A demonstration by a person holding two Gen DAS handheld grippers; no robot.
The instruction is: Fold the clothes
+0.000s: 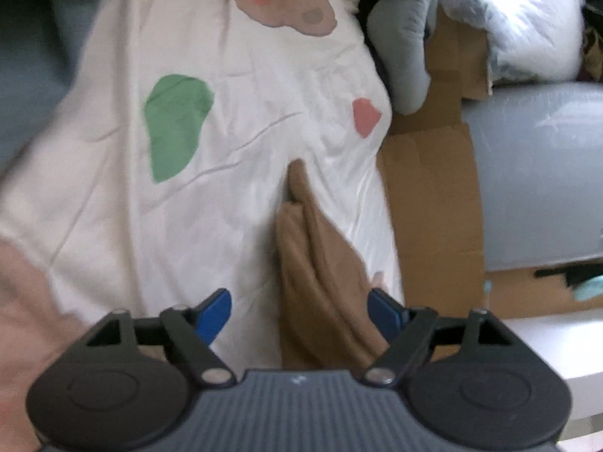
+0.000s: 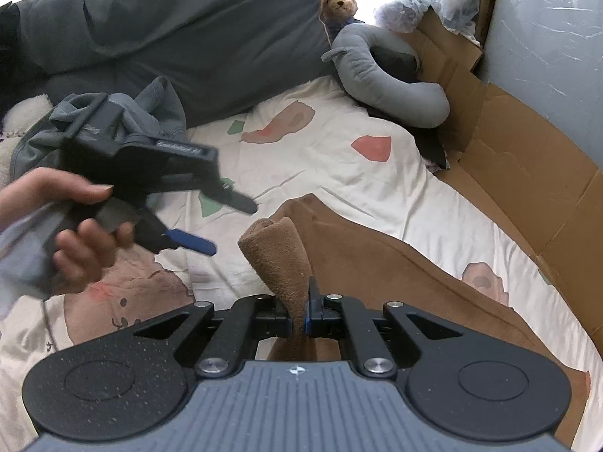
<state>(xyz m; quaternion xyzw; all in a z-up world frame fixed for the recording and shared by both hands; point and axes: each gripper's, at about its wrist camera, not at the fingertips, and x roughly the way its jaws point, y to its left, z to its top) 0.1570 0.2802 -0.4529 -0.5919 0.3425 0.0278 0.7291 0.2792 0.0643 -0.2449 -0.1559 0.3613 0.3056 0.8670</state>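
Brown fleece, a single garment [image 2: 377,263], lies on the patterned sheet [image 2: 320,173] across the lower right of the right wrist view, one bunched corner raised at centre. The right gripper [image 2: 299,312] has its two jaws clamped tight on that corner. At left, a hand [image 2: 71,233] holds the left gripper [image 2: 222,222], its jaws spread wide with nothing between them. In the left wrist view its two blue pads [image 1: 215,318] sit apart, the brown fold seemingly lying between them untouched. One flattened cardboard box [image 2: 527,158] lines the right edge, apparently holding nothing. Two soft toys [image 2: 380,75] sit at upper centre.
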